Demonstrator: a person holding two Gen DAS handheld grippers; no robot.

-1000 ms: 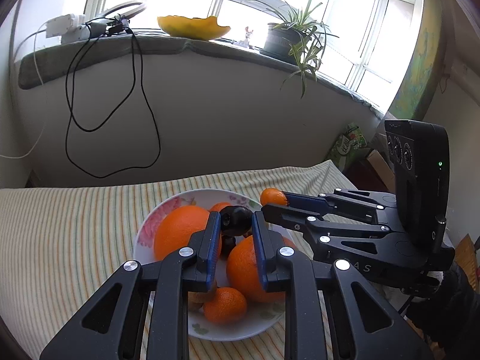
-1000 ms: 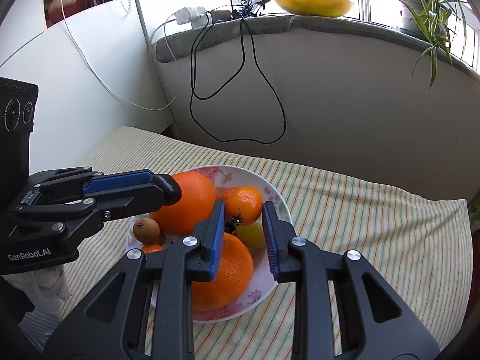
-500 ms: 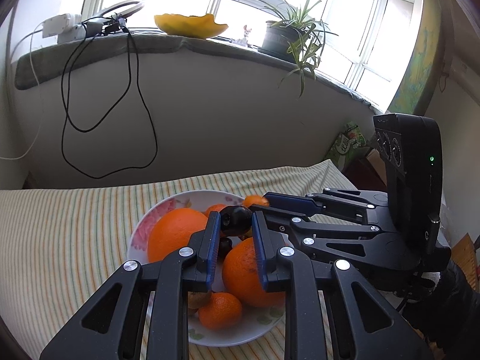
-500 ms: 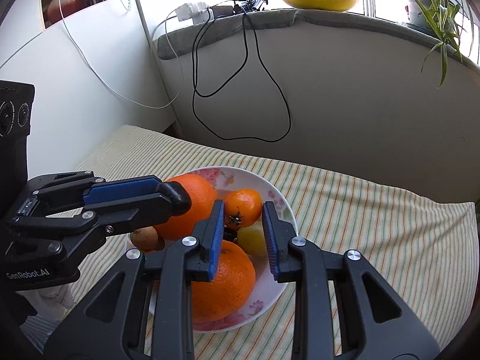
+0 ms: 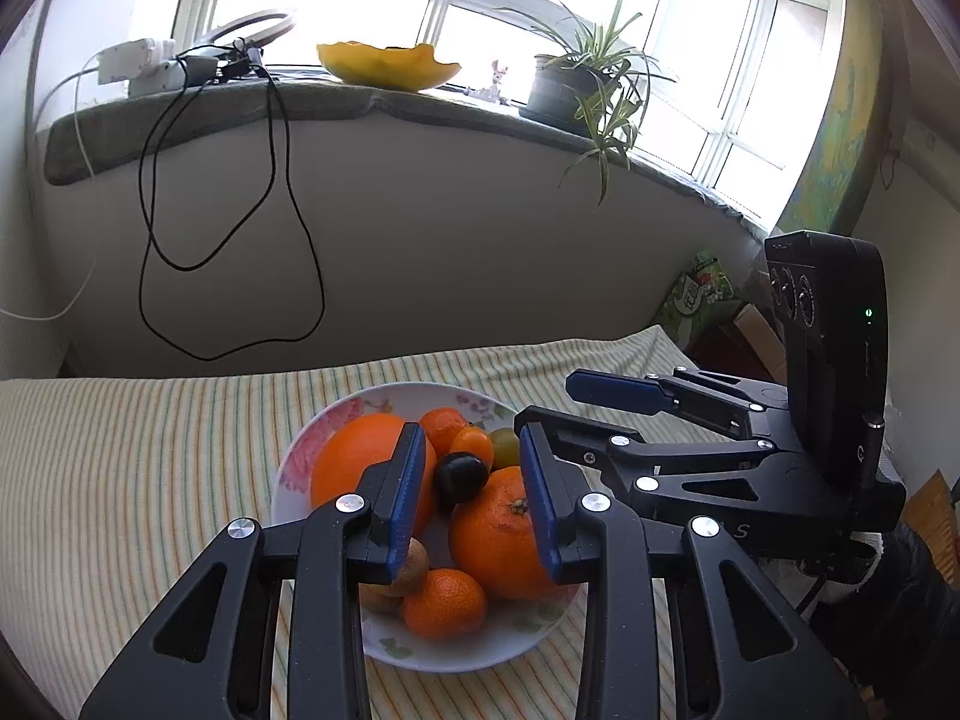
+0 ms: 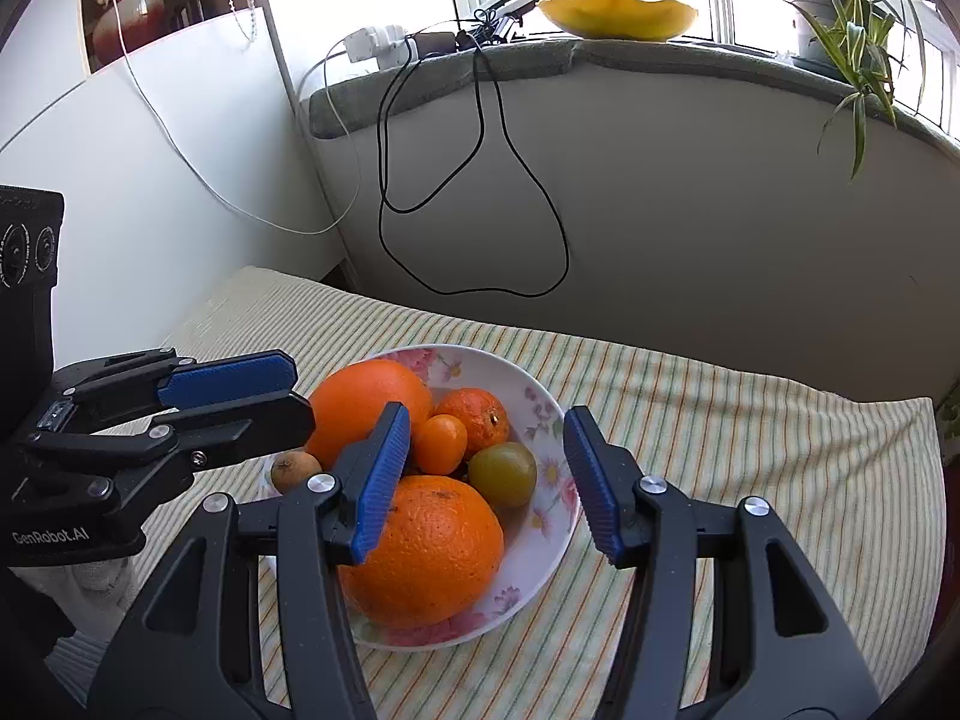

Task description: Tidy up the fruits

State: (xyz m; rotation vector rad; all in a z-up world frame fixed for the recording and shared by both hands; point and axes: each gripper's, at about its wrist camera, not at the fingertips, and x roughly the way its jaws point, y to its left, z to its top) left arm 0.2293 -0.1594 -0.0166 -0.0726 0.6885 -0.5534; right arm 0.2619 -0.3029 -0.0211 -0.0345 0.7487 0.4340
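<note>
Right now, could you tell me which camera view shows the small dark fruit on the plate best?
The left wrist view: the dark fruit sits unobstructed between the open left gripper fingers. In the right wrist view it is almost wholly hidden behind the oranges.

A white floral-rimmed plate (image 6: pixel 543 525) sits crowded with fruit at centre frame. The black left gripper with blue pads (image 6: pixel 288 396) blocks the plate's left side; the right gripper (image 6: pixel 486 468) hangs over it with jaws spread. Bare striped tablecloth (image 6: pixel 750 450) lies to the right and beyond. A grey wall (image 6: pixel 690 210) closes the far edge, with a black cable loop (image 6: pixel 480 294) dangling on it.
</note>
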